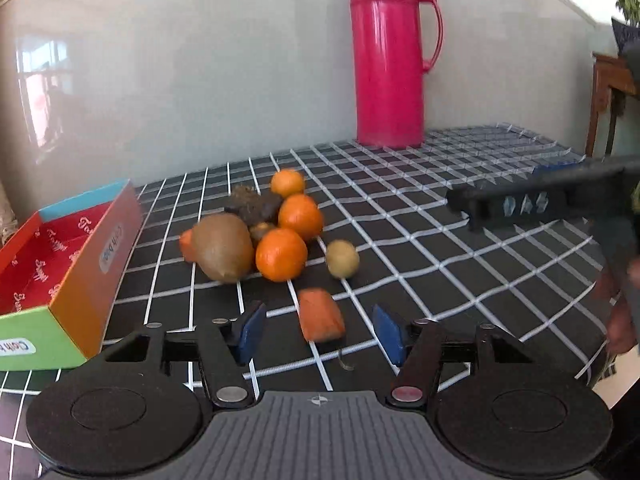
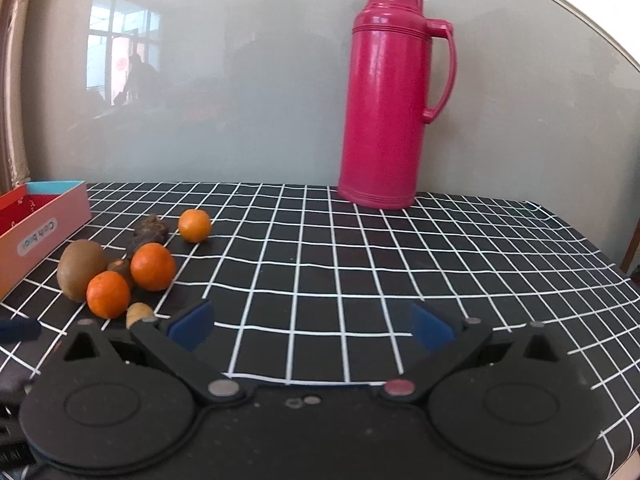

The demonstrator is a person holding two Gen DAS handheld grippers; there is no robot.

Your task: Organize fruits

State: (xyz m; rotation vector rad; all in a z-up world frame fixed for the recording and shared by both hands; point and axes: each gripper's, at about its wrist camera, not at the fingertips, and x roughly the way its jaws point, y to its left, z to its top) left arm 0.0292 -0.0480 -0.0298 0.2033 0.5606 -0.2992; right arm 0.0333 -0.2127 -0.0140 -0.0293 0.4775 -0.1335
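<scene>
Sorting step, pick phase. At the worktop's left edge stands the open cardboard box [image 1: 86, 256], red-lined, nothing visible inside. Just right of it is the fruit heap: a kiwi [image 1: 222, 247], three tangerines [image 1: 281, 255] and some dark shrivelled pieces, with a small yellowish fruit [image 1: 342, 258] apart on its right. The left tongs [image 1: 320, 330] are released, pads either side of an orange wedge-shaped piece [image 1: 320, 314], not touching it. The right tongs [image 2: 310, 326] are released over bare cloth, holding nothing. Likely next: close on the wedge, lift, carry left to the box.
</scene>
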